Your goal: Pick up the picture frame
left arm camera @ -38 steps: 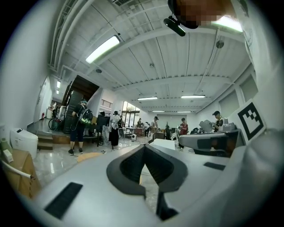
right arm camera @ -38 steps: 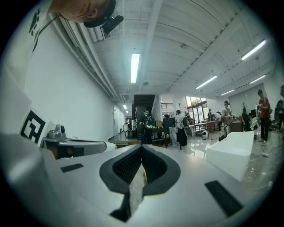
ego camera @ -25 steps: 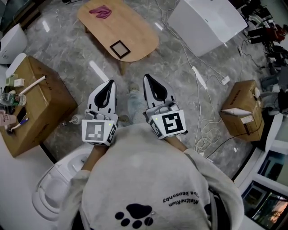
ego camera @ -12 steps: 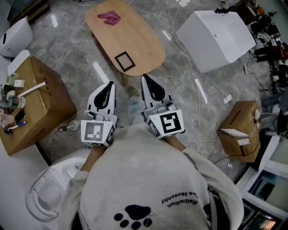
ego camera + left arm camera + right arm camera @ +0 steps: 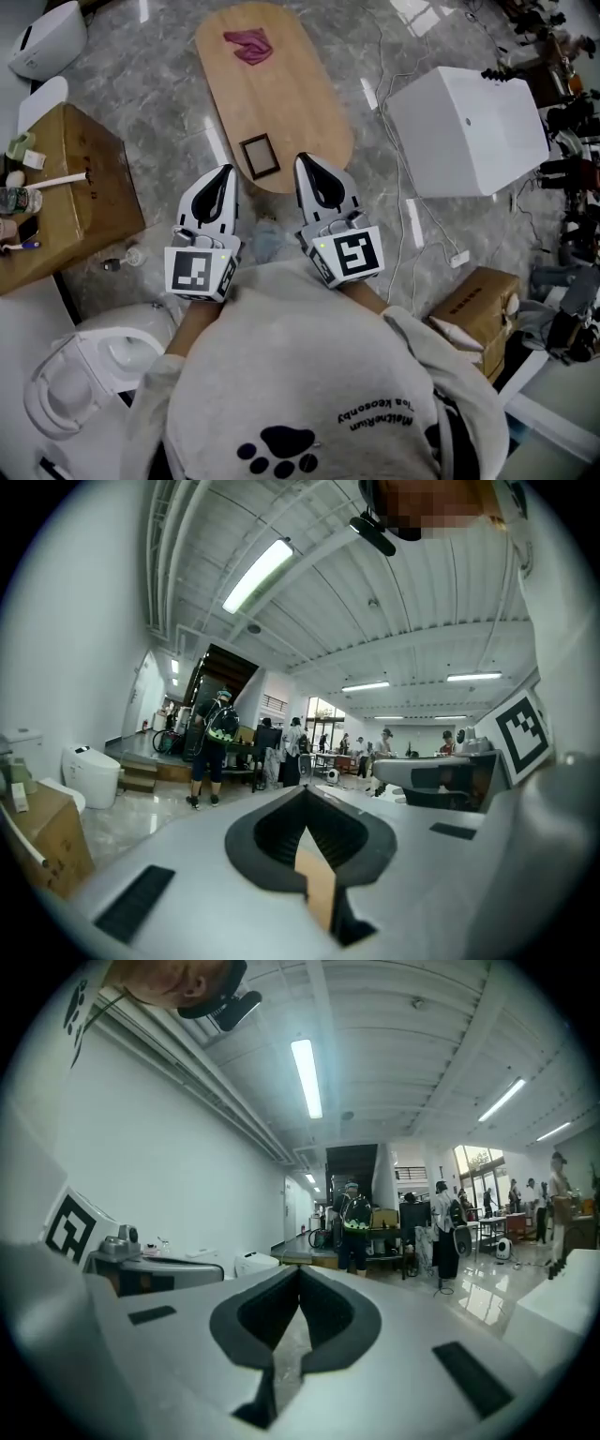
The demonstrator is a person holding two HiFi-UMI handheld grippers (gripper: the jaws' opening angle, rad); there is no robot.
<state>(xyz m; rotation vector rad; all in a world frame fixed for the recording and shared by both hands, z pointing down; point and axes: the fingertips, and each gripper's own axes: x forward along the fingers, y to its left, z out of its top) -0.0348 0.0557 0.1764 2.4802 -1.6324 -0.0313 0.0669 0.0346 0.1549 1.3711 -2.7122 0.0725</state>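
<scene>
On table (image 5: pixel 286 89), picture frame (image 5: pixel 260 156), contents indistinct

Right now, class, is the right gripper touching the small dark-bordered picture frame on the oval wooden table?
Apart. In the head view, bare wooden table shows between the right gripper and the dark-bordered picture frame.

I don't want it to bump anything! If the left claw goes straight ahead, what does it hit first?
Probably nothing near. The left claw points level, seemingly above the low wooden table, with the picture frame off to its right; its own view shows open room ahead.
</scene>
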